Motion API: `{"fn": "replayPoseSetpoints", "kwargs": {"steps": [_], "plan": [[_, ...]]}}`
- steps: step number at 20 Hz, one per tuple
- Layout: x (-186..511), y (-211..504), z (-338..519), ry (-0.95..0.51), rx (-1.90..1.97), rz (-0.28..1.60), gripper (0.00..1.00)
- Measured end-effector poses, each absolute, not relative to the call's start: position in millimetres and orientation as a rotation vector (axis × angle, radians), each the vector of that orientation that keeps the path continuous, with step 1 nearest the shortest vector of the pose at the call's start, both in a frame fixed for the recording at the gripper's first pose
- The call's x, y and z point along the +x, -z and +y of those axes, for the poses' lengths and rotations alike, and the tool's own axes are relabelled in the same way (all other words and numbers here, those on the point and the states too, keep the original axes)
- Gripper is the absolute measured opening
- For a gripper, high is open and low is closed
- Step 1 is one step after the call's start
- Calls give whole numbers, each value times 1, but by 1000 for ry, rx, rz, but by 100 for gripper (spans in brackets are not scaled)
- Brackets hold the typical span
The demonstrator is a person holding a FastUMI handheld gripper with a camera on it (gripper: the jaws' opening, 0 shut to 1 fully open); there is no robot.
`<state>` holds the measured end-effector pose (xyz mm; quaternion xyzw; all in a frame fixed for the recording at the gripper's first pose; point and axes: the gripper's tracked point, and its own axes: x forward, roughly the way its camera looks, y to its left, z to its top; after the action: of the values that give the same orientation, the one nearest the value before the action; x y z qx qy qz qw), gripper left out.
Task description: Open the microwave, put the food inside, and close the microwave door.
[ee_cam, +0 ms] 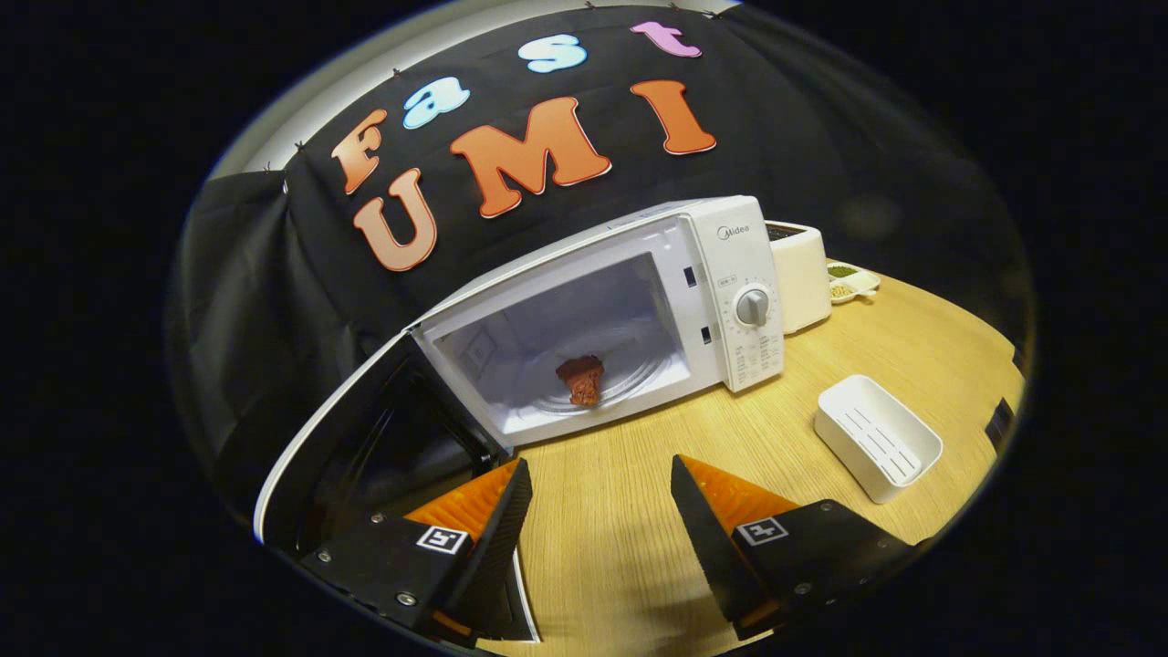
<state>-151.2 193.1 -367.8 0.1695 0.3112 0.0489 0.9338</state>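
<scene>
One step left: food (580,379) sits inside, hand-held gripper (600,488) open, empty; door (365,438) looks light, push its free edge.

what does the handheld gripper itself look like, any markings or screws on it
The gripper has two wedge-shaped jaws that taper toward their tips, standing open with bare table between them. Each sits on a flat angular plate with small silver screw heads, and each plate carries a small square black-and-white marker tag. No cables are visible.
</scene>
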Motion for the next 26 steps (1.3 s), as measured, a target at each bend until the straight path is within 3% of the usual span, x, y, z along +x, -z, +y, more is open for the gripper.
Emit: {"fn": "replayPoseSetpoints", "kwargs": {"steps": [11, 20, 26], "plan": [[-265, 371, 217, -142, 274, 713, 91], [-343, 349, 305, -439, 167, 763, 91], [-357, 335, 364, -626, 119, 719, 91]]}}
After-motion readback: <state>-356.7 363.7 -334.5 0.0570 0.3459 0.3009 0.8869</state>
